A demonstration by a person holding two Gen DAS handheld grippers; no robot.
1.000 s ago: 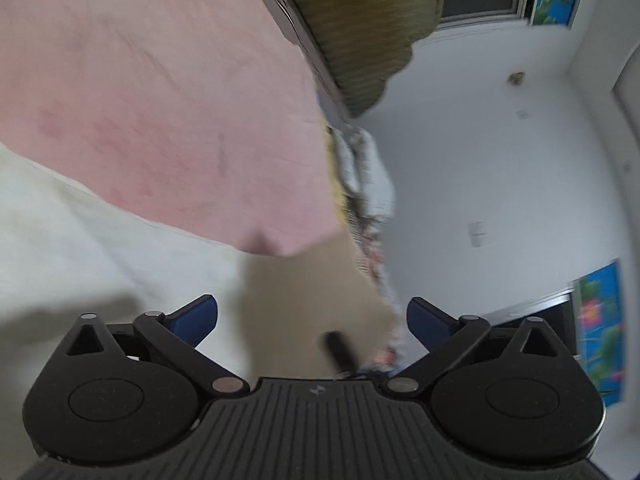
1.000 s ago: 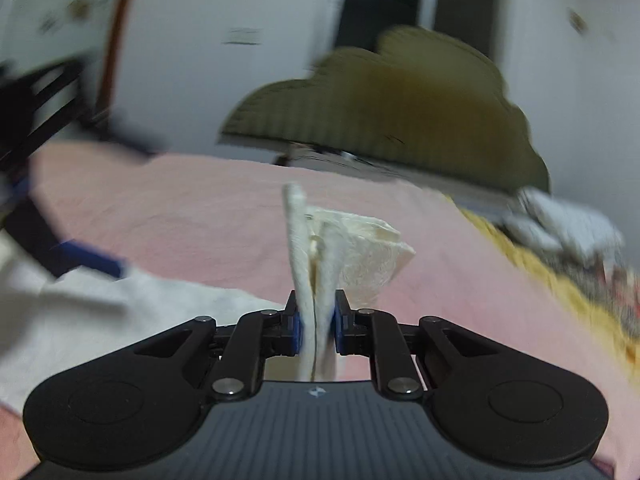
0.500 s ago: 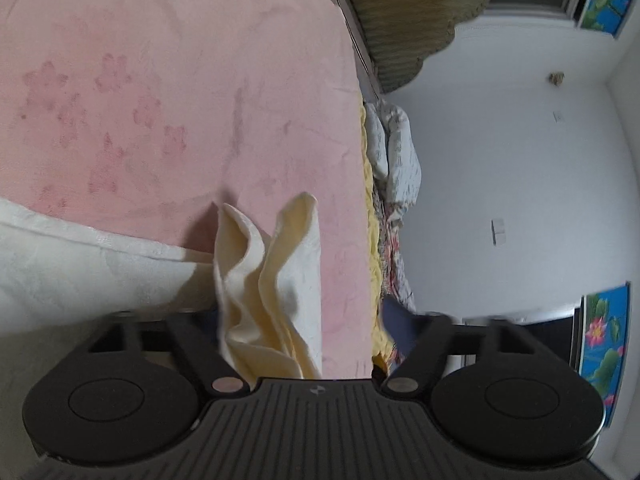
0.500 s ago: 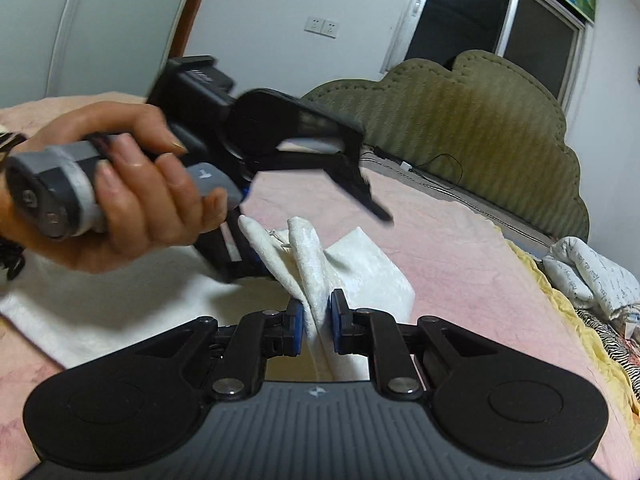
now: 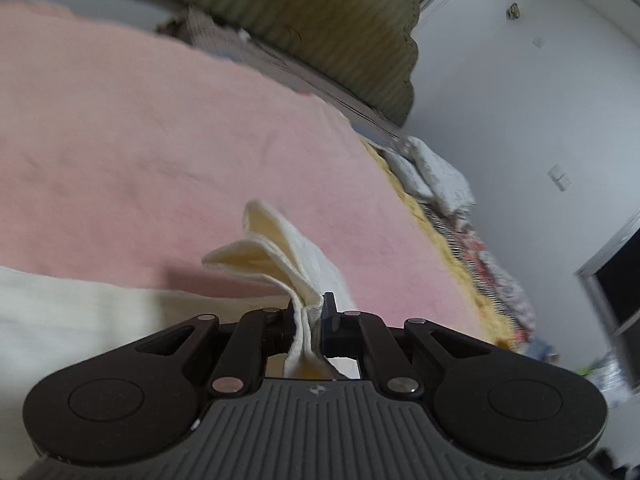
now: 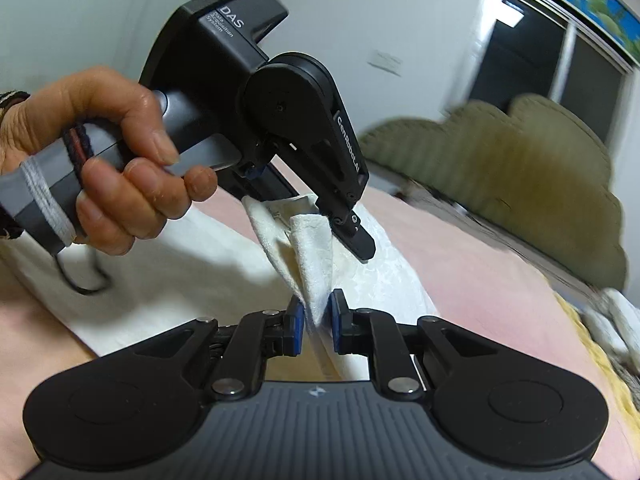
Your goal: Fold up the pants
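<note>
over the bed [image 5: 120,140], both hand-held grippers [image 5: 308,312] [image 6: 316,320] seemingly pinch the pants [image 6: 312,248].

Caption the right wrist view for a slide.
Both tongs, right and left, pinch the cream textured fabric pants above the pink bedspread.

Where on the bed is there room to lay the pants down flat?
The pink blanket lies bare between the pants and the green headboard. It is crowded along the yellow edge, where clothes are piled, and near the left tool and right tool, both pinching the pants.
</note>
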